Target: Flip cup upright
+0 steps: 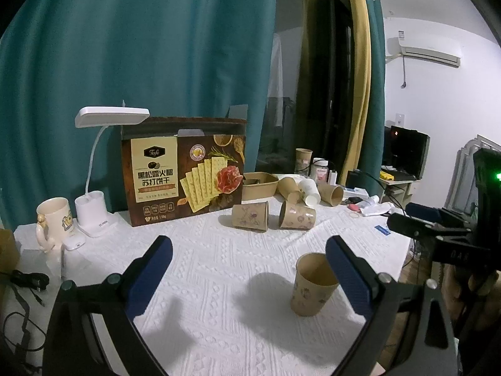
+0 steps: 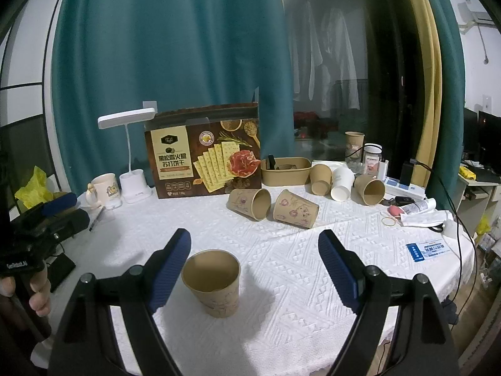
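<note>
A brown paper cup with a flower print [image 1: 311, 285] [image 2: 213, 282] stands upright, mouth up, on the white tablecloth [image 1: 219, 297] [image 2: 297, 282]. My left gripper [image 1: 249, 255] is open and empty; the cup stands just inside its right finger. My right gripper [image 2: 253, 244] is open and empty; the cup stands just inside its left finger. Two more printed paper cups lie on their sides farther back, one on the left [image 1: 250, 216] [image 2: 249, 203] and one on the right [image 1: 296, 215] [image 2: 296, 210].
A cracker box [image 1: 183, 169] [image 2: 205, 153], a white desk lamp [image 1: 103, 156] [image 2: 133, 156] and a mug [image 1: 53, 222] [image 2: 103, 189] stand at the back. A brown tray [image 2: 286, 170], several tipped cups [image 2: 341, 183], a jar and small items crowd the back right. A blue card [image 2: 427, 249] lies near the right edge.
</note>
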`<act>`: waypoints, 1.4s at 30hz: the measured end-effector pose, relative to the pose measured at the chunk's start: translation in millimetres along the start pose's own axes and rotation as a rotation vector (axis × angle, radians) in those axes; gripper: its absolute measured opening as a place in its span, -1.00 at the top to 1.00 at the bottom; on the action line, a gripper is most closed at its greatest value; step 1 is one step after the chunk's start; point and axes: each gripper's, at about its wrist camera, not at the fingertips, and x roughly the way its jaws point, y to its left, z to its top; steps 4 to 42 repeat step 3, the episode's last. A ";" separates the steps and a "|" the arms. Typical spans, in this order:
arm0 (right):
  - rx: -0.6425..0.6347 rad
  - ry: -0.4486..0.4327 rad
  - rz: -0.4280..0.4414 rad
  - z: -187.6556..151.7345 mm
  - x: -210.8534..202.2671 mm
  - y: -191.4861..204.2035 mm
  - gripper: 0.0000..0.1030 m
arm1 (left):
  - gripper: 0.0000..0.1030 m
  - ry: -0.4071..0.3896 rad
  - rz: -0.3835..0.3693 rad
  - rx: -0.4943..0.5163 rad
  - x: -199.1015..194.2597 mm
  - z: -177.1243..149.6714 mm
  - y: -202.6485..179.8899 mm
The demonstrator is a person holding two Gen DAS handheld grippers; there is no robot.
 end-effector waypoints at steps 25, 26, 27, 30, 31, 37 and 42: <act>-0.003 0.003 -0.002 -0.3 0.4 -0.1 -0.59 | -0.91 -0.003 -0.001 -0.003 -0.3 -0.3 0.7; -0.003 0.003 -0.002 -0.3 0.4 -0.1 -0.59 | -0.91 -0.003 -0.001 -0.003 -0.3 -0.3 0.7; -0.003 0.003 -0.002 -0.3 0.4 -0.1 -0.59 | -0.91 -0.003 -0.001 -0.003 -0.3 -0.3 0.7; -0.003 0.003 -0.002 -0.3 0.4 -0.1 -0.59 | -0.91 -0.003 -0.001 -0.003 -0.3 -0.3 0.7; -0.003 0.003 -0.002 -0.3 0.4 -0.1 -0.59 | -0.91 -0.003 -0.001 -0.003 -0.3 -0.3 0.7; -0.003 0.003 -0.002 -0.3 0.4 -0.1 -0.59 | -0.91 -0.003 -0.001 -0.003 -0.3 -0.3 0.7; -0.003 0.003 -0.002 -0.3 0.4 -0.1 -0.59 | -0.91 -0.003 -0.001 -0.003 -0.3 -0.3 0.7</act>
